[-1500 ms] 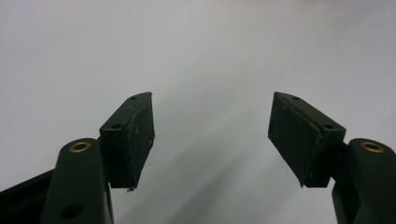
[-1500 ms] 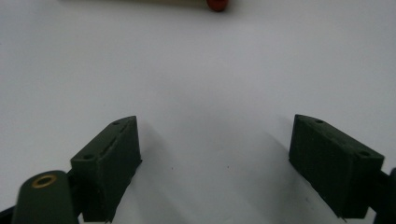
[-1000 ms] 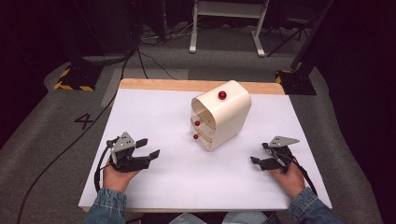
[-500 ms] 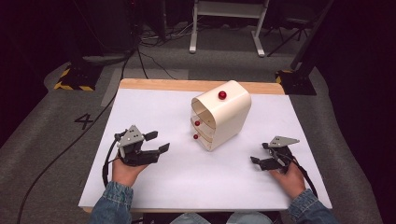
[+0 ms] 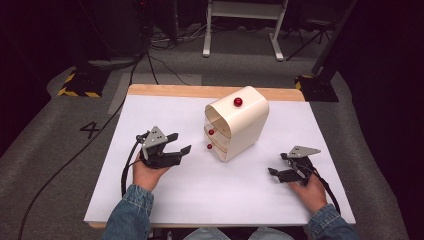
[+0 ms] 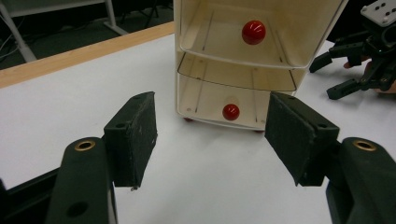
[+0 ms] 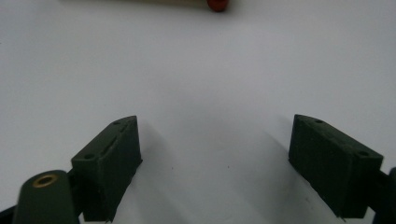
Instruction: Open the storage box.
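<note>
So the left gripper [image 5: 179, 143] just slid in toward the drawers [image 5: 235, 127], fingers [image 6: 133, 135] spread wide and empty with the bottom knob [image 6: 230, 112] dead ahead between them, while the right gripper [image 5: 278, 171] idles open on the bench [image 5: 165, 115], looks like it's lining up a pull.

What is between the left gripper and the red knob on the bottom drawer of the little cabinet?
Nothing visible. The left gripper is open and faces the bottom drawer's red knob across bare white table. The right gripper sits off to the side.
</note>
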A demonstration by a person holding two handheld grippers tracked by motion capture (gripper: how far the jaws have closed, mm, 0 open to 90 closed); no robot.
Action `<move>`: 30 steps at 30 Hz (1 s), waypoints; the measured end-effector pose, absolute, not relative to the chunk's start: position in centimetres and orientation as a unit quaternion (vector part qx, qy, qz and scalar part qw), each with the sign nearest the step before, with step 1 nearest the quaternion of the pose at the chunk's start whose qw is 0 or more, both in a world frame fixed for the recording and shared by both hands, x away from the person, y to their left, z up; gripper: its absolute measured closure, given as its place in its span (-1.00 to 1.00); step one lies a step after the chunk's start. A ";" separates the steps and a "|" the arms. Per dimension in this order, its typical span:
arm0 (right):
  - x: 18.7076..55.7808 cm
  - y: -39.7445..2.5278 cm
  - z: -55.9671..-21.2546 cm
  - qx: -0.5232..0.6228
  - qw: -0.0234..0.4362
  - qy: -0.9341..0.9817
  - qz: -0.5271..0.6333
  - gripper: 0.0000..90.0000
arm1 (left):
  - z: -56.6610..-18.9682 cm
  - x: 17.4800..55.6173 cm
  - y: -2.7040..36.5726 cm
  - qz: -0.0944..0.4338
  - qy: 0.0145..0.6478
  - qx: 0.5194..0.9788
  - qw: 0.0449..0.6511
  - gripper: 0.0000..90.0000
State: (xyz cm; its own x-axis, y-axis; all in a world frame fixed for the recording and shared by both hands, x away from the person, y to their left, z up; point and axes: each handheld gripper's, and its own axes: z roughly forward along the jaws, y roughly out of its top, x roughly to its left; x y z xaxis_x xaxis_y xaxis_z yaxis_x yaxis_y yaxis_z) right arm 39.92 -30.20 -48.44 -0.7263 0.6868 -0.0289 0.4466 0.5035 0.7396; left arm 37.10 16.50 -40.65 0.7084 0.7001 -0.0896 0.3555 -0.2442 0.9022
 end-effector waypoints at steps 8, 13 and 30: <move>39.9 -30.2 -48.4 0.331 0.165 0.852 0.370 -0.63 | -41.7 38.7 15.2 0.158 0.333 0.778 0.508 -0.24; 39.8 -30.2 -48.4 0.331 0.166 0.852 0.370 -0.63 | -43.5 40.1 14.6 0.133 0.346 0.758 0.537 -0.22; 39.8 -30.1 -48.4 0.330 0.169 0.852 0.370 -0.63 | -46.7 41.4 11.3 0.110 0.308 0.795 0.511 -0.04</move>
